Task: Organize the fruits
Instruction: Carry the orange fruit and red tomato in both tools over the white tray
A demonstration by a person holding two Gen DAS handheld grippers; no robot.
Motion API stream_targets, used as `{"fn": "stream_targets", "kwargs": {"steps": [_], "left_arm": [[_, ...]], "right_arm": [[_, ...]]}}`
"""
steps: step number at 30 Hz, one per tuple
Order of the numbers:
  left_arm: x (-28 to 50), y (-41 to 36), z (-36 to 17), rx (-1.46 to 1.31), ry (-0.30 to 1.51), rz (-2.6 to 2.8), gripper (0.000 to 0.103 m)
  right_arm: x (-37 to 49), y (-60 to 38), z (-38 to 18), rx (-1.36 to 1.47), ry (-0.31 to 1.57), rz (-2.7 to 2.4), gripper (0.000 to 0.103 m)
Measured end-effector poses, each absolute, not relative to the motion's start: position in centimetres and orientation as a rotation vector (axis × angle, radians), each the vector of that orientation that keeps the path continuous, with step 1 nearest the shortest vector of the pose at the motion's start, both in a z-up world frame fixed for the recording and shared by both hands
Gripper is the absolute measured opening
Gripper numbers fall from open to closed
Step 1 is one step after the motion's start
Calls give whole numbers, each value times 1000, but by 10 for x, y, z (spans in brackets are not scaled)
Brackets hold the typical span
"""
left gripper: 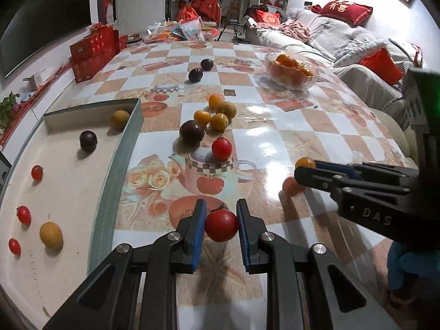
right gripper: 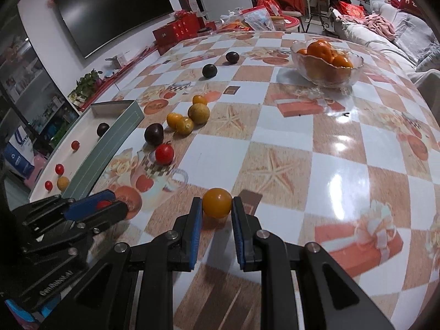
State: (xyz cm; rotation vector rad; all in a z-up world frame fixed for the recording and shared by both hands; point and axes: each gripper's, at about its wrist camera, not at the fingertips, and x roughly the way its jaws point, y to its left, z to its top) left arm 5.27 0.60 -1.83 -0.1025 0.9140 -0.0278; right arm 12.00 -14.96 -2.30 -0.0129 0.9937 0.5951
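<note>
My left gripper (left gripper: 221, 213) is shut on a red tomato (left gripper: 221, 225) just above the table. My right gripper (right gripper: 217, 206) is shut on an orange cherry tomato (right gripper: 217, 202); it shows in the left wrist view (left gripper: 305, 162) at the right. A white tray with a green rim (left gripper: 121, 148) at the left holds red cherry tomatoes (left gripper: 24, 215), a yellow fruit (left gripper: 51, 235), a dark passion fruit (left gripper: 88, 140) and another yellow fruit (left gripper: 120, 119). Loose on the table: a red tomato (left gripper: 221, 148), a dark passion fruit (left gripper: 191, 132), several yellow fruits (left gripper: 219, 121).
A glass bowl of oranges (left gripper: 291, 72) stands at the far right of the checkered table. Two dark passion fruits (left gripper: 195, 75) lie farther back. Red boxes (left gripper: 93, 49) line the far left edge. A sofa (left gripper: 343, 44) runs along the right.
</note>
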Motion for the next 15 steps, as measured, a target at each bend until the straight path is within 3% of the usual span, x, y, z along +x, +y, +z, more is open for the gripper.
{"fn": "stream_targets", "kwargs": {"steps": [15], "left_arm": [[13,32,3,-119,864,-23,24]], "right_arm": [[90,-136,-3,-45,978,590,23]]}}
